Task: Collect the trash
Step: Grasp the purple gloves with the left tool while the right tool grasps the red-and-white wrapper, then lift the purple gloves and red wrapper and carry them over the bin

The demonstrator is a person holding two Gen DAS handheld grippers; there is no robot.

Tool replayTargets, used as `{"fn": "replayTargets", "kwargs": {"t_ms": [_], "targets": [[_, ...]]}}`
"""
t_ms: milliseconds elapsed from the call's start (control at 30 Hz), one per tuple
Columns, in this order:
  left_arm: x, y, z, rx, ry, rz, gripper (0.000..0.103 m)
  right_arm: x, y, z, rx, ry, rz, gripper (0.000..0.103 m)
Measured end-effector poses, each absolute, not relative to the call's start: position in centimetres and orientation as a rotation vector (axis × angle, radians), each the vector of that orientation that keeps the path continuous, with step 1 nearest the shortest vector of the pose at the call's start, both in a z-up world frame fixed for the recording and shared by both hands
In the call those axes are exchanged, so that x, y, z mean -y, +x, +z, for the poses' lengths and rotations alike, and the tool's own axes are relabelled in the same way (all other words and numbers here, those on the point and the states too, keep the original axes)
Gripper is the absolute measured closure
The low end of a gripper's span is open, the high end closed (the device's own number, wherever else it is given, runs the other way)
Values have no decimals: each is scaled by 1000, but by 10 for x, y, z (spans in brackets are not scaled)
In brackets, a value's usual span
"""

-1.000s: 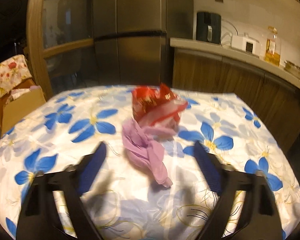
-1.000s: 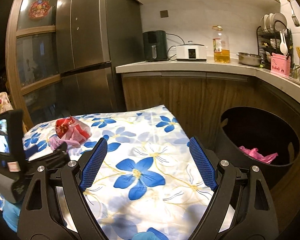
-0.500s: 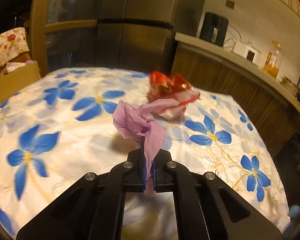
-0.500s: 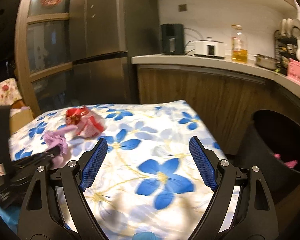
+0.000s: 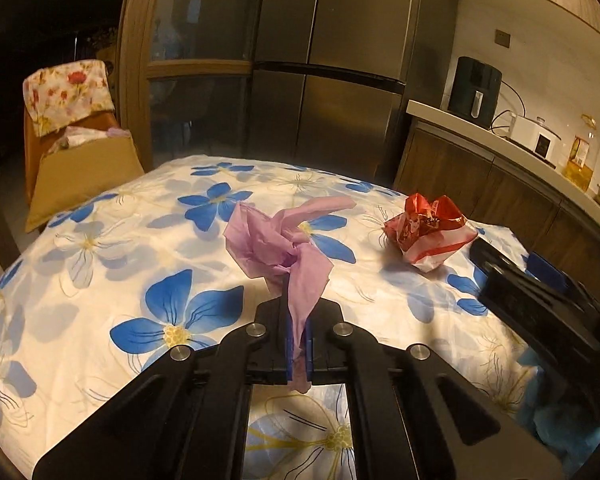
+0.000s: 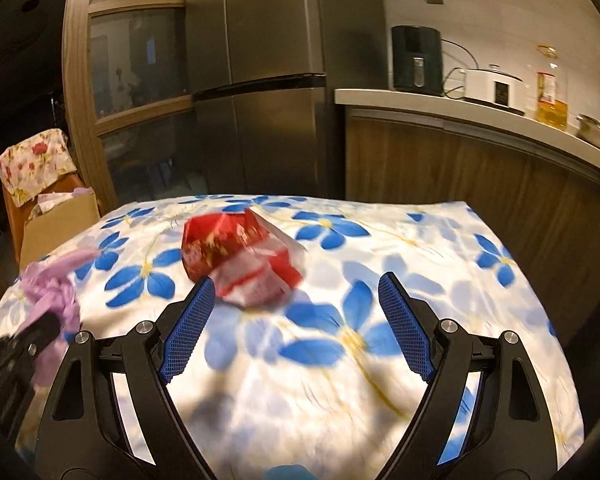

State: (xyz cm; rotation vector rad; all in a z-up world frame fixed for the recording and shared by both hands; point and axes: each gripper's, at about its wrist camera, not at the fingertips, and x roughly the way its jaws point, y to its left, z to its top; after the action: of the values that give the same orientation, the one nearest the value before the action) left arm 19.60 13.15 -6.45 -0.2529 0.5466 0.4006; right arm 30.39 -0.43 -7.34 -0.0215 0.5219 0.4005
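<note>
Left wrist view first: your left gripper [image 5: 298,344] is clenched on the tail of the purple plastic bag [image 5: 278,246], the blue pads pinching the thin strip while the crumpled bulk of the bag stands ahead of the fingertips, over the flowered tablecloth [image 5: 100,264]; whether it has lifted clear of the cloth you cannot tell from this angle. So one piece of trash is in hand but not yet binned, and no bin shows in either view. To the right of it, well apart from that bag, the red and white wrapper [image 5: 430,236] lies loose on the cloth, untouched. Moving to the right wrist view, your right gripper [image 6: 296,320] is spread wide and empty, with nothing between its pads. The wrapper sits ahead of the fingertips and off to the left, its lower edge just beside the tip of the left finger [image 6: 188,324] rather than centred in the gap. By my reading, you need to shift that hand left and forward before closing, then carry both pieces off.
</note>
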Motion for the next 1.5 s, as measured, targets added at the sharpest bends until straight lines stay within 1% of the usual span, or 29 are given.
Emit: {"fn": "replayTargets", "kwargs": {"t_ms": [100, 167, 233, 267, 300, 333, 367, 400, 433, 467, 533, 633, 900, 1133, 1500], "targets": [[-132, 195, -63, -539, -244, 401, 99, -8, 319, -75, -529, -32, 405, 26], [-132, 195, -63, -536, -238, 396, 99, -12, 327, -78, -543, -28, 404, 32], [-132, 194, -63, -533, -235, 390, 99, -17, 332, -80, -557, -25, 407, 42], [-132, 195, -63, -534, -233, 389, 99, -18, 334, -81, -560, -24, 411, 44], [-133, 195, -64, -536, -234, 387, 99, -20, 336, -83, -565, -24, 415, 49], [-133, 195, -65, -538, -236, 384, 99, -22, 338, -85, -575, -27, 421, 57], [-133, 196, -66, -540, -237, 383, 99, -23, 339, -87, -581, -30, 425, 61], [-133, 195, -67, -543, -238, 382, 99, -25, 340, -89, -588, -35, 429, 70], [-134, 196, -67, -545, -239, 380, 99, -26, 341, -91, -594, -40, 436, 76], [-134, 196, -68, -546, -240, 379, 99, -26, 340, -92, -595, -40, 443, 77], [-133, 196, -68, -546, -239, 378, 99, -25, 339, -92, -587, -35, 449, 92], [-132, 195, -68, -545, -237, 377, 99, -21, 335, -88, -566, -20, 462, 102], [-130, 191, -64, -533, -224, 377, 99, -3, 303, -72, -517, -13, 472, 103], [-122, 180, -53, -509, -210, 373, 99, 31, 257, -53, -463, 12, 477, 103], [-87, 160, -34, -473, -169, 319, 99, 87, 201, -37, -425, 39, 417, 103]]}}
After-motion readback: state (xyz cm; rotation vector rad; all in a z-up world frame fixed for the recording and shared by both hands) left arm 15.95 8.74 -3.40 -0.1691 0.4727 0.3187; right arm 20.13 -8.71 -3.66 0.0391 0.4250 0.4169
